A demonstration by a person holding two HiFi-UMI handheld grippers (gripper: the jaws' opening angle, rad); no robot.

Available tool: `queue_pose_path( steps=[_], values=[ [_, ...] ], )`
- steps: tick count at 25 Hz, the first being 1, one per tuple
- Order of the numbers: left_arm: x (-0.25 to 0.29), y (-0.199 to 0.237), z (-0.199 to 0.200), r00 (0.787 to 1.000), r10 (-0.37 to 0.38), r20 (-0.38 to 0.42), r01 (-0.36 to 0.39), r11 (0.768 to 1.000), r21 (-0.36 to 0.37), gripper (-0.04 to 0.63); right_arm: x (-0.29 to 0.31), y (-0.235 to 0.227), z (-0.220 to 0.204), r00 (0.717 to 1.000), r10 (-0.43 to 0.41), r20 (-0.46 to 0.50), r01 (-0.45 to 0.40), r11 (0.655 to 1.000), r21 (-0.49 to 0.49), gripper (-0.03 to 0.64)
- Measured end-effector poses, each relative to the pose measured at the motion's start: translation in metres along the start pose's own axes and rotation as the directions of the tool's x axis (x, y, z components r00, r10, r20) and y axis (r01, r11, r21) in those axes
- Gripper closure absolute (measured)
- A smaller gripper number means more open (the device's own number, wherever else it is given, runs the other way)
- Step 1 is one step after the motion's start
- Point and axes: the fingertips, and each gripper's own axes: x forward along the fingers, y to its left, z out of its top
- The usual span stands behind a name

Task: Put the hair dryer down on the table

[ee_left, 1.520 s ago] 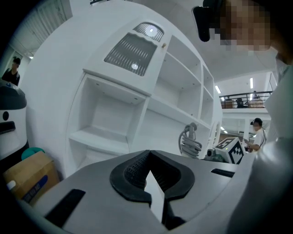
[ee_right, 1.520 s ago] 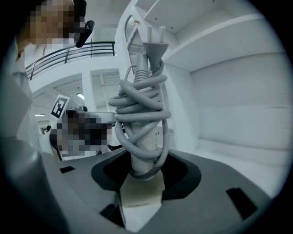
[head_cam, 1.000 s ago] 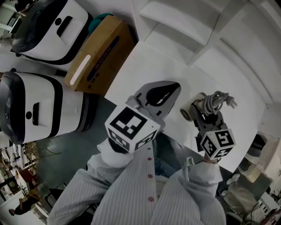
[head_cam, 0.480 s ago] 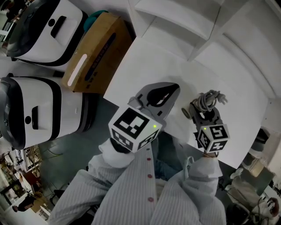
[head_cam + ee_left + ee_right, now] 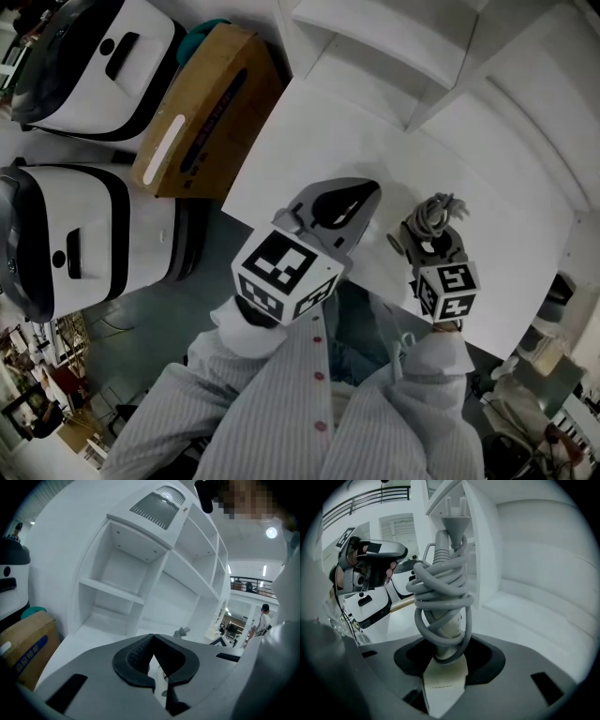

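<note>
Since a second ago the right gripper (image 5: 432, 249) has been drawn a little along the near edge of the tabletop (image 5: 309, 141), toward the left gripper (image 5: 367, 190), and the hair dryer (image 5: 424, 225) it carries has been turned more end-on to the head view. In the right gripper view the fingers (image 5: 485, 663) are closed firmly on the dryer's cream handle, low on it. The grey cord (image 5: 440, 588) is coiled round the handle just beyond the fingertips, and the plug (image 5: 452, 515) stands at the far end, well clear of them. The dryer is judged to be held above the tabletop, just inside its near edge; contact with the surface cannot be confirmed. The left gripper is held over that same edge with its fingers (image 5: 136, 656) brought together at the tips and nothing between them. For a good put-down, the dryer should be lowered until its body is borne by the tabletop, well in from the edge, and laid on its side so that it cannot roll off. Only then should the fingers be eased apart and drawn straight back, so that the loose cord is not snagged.
</note>
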Motion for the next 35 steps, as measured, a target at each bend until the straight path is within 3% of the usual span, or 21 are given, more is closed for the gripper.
queue_pose_path(
  steps=[11,22,35],
  values=[
    [-0.008,0.025,-0.003,0.999,0.039,0.005,-0.039,0.999,-0.028,0.586,0.024,0.018,-0.002,0.994,-0.005,-0.106,-0.016,0.981,-0.196,0.431],
    [-0.025,0.05,-0.003,0.997,0.078,0.021,-0.076,0.996,-0.052,0.586,0.041,0.028,-0.002,0.98,-0.034,-0.196,-0.023,0.959,-0.283,0.431],
    [-0.032,0.066,-0.005,0.997,0.069,0.02,-0.067,0.996,-0.056,0.586,0.059,0.031,-0.004,0.94,-0.101,-0.327,-0.022,0.936,-0.351,0.431]
  ],
)
